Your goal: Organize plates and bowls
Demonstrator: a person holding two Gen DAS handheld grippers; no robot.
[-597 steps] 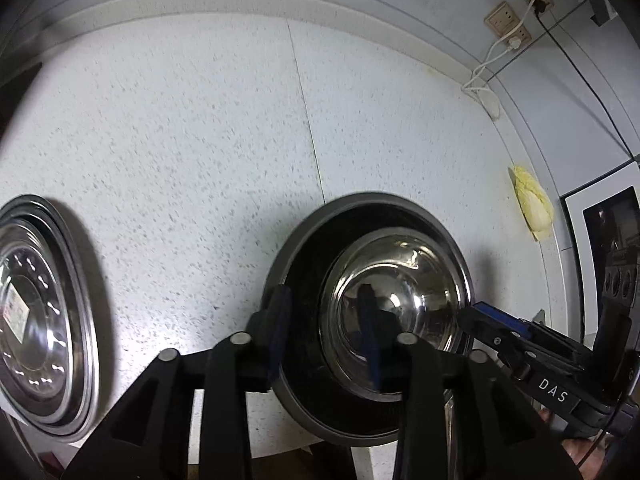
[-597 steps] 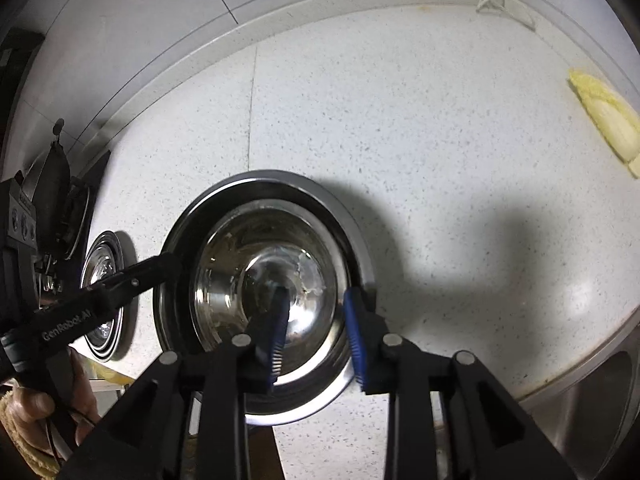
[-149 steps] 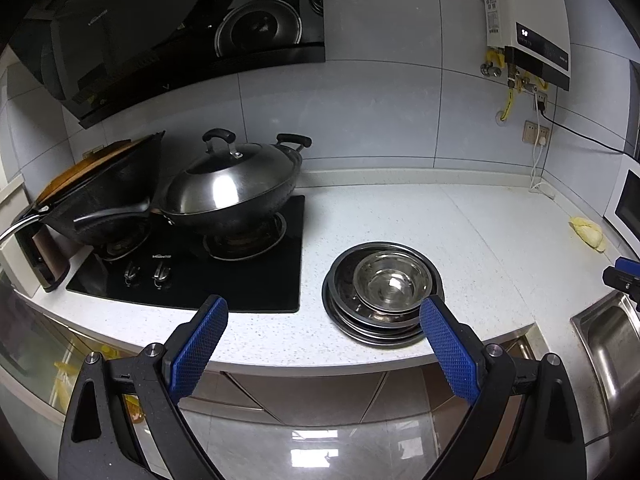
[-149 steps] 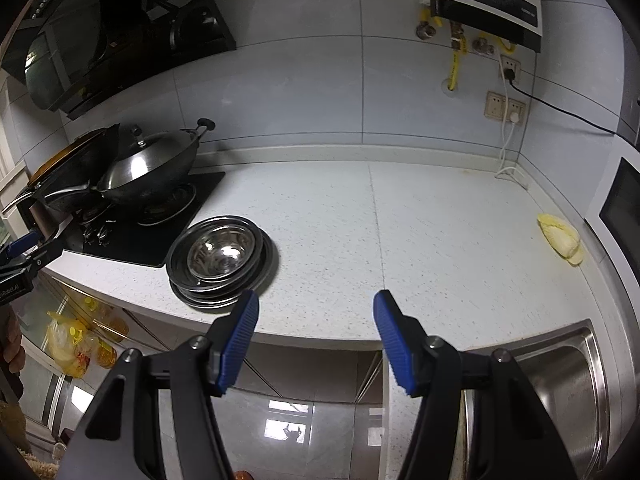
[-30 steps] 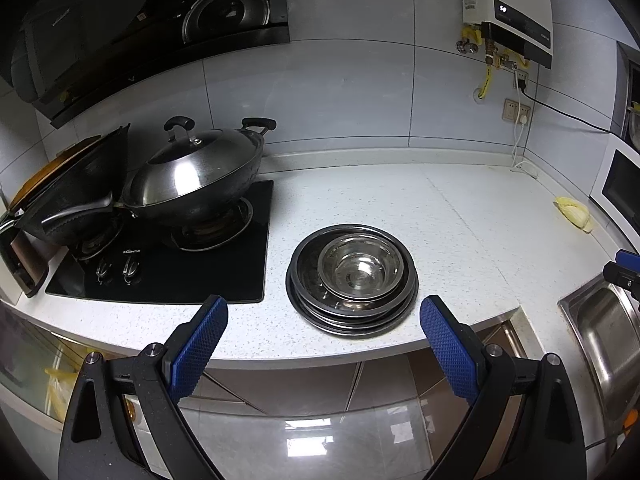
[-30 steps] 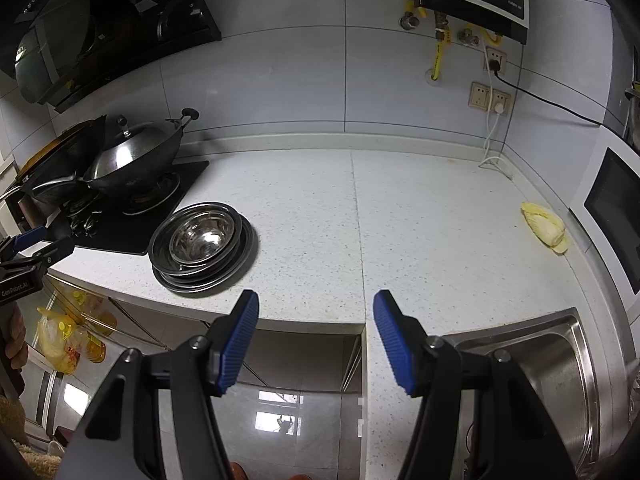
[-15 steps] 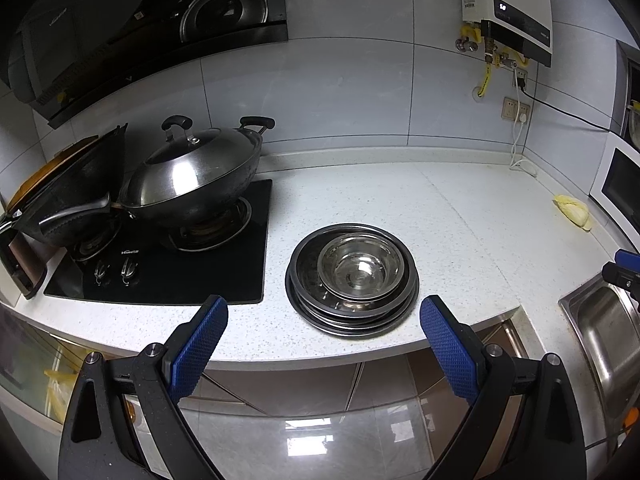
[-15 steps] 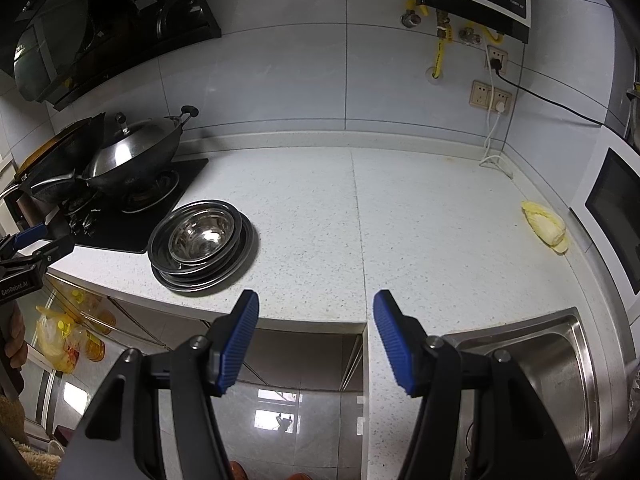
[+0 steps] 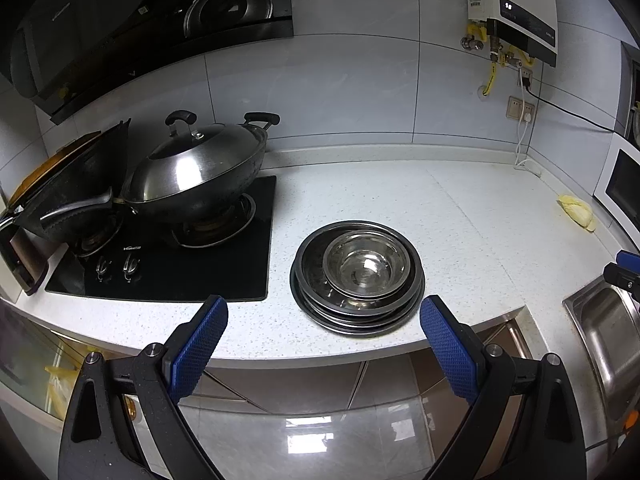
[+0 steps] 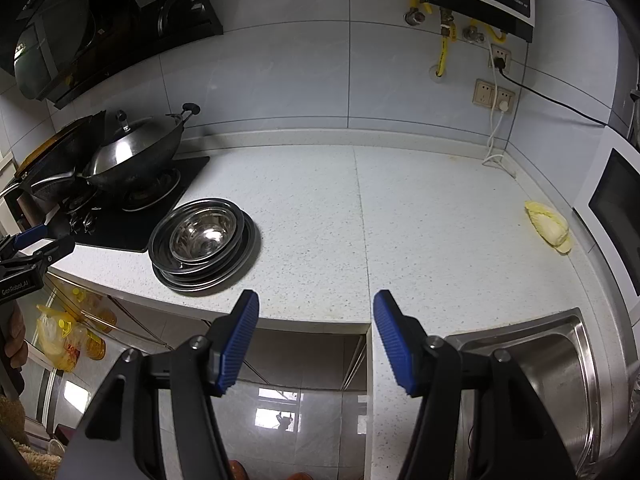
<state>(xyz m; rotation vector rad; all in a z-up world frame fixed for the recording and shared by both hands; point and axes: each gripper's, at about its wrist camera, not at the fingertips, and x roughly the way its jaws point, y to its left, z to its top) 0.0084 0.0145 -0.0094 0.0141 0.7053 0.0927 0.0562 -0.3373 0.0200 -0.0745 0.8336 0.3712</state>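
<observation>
A steel bowl [image 9: 366, 266] sits on top of a stack of steel plates [image 9: 357, 314] on the white speckled counter [image 9: 472, 216], next to the black hob. The same bowl [image 10: 203, 237] and stack [image 10: 208, 274] show in the right wrist view. My left gripper [image 9: 323, 326] is open and empty, held back in front of the counter edge, apart from the stack. My right gripper [image 10: 316, 328] is open and empty, held in front of the counter edge, right of the stack.
A lidded wok [image 9: 196, 172] and a dark pan [image 9: 76, 192] stand on the hob [image 9: 168, 268]. A steel sink [image 10: 536, 364] is at the right. A yellow cabbage [image 10: 548, 226] lies near the microwave [image 10: 616, 208]. A range hood and water heater hang above.
Since 19.9 s ago both grippers have let go of the dishes, opened and drawn back from the counter. Over the last second there is only a slight camera drift.
</observation>
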